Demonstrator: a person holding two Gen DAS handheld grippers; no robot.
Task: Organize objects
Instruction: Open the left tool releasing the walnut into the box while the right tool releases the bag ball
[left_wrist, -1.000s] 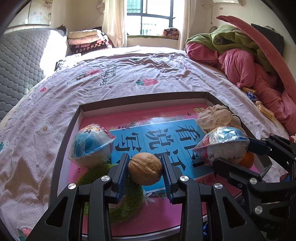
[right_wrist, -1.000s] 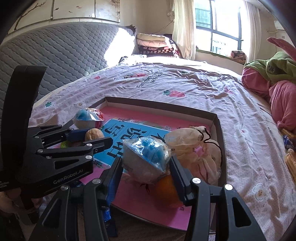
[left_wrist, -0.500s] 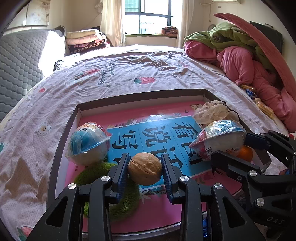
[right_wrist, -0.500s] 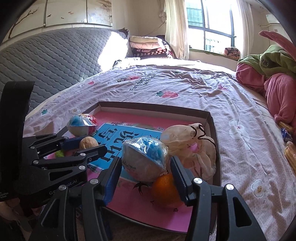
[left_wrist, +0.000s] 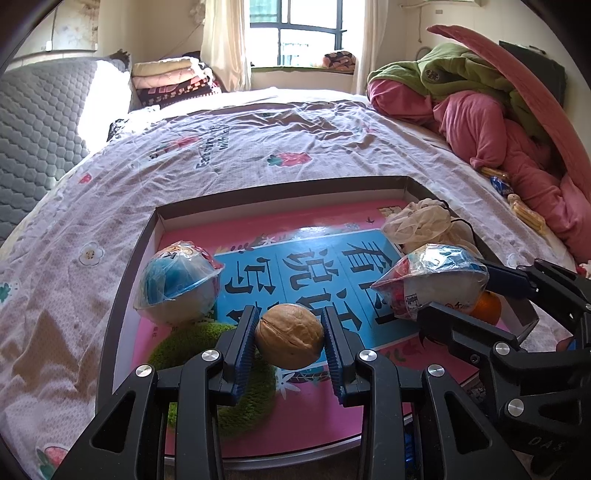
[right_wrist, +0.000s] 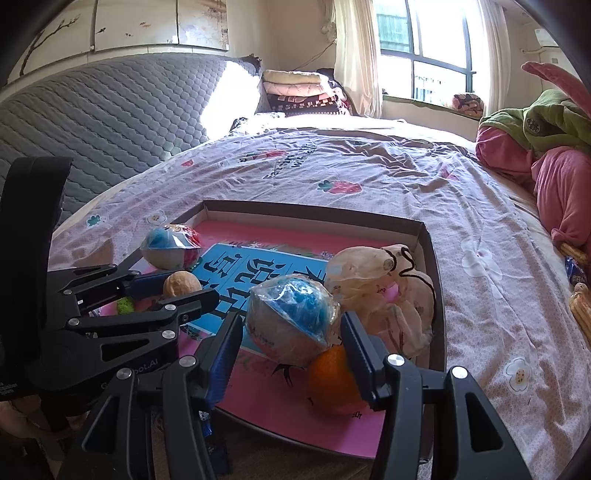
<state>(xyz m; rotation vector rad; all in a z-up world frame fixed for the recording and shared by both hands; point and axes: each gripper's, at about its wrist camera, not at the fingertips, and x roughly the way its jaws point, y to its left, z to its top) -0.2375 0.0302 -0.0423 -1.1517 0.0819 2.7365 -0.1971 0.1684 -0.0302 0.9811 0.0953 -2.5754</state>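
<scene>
My left gripper (left_wrist: 290, 332) is shut on a brown walnut (left_wrist: 290, 341), held just above a green fuzzy ring (left_wrist: 192, 343) in the pink-bottomed tray (left_wrist: 280, 188). The right gripper (right_wrist: 291, 332) is shut on a plastic-wrapped blue-and-white ball (right_wrist: 288, 321), which hangs over an orange (right_wrist: 332, 384) at the tray's near right. From the right wrist view, the left gripper (right_wrist: 184, 286) and walnut (right_wrist: 181, 283) show at the left. A second wrapped ball (left_wrist: 177, 284) rests in the tray's left part. A blue book (left_wrist: 314, 266) lies flat in the middle.
A cream cloth pouch with a black cord (right_wrist: 376, 280) fills the tray's far right corner. The tray sits on a bed with a flowered sheet (left_wrist: 258, 147). Pink and green bedding (left_wrist: 498, 122) is heaped at the right, and a grey quilted headboard (right_wrist: 110, 122) stands at the left.
Both grippers keep their holds in the same spots. Only the camera views have shifted slightly.
</scene>
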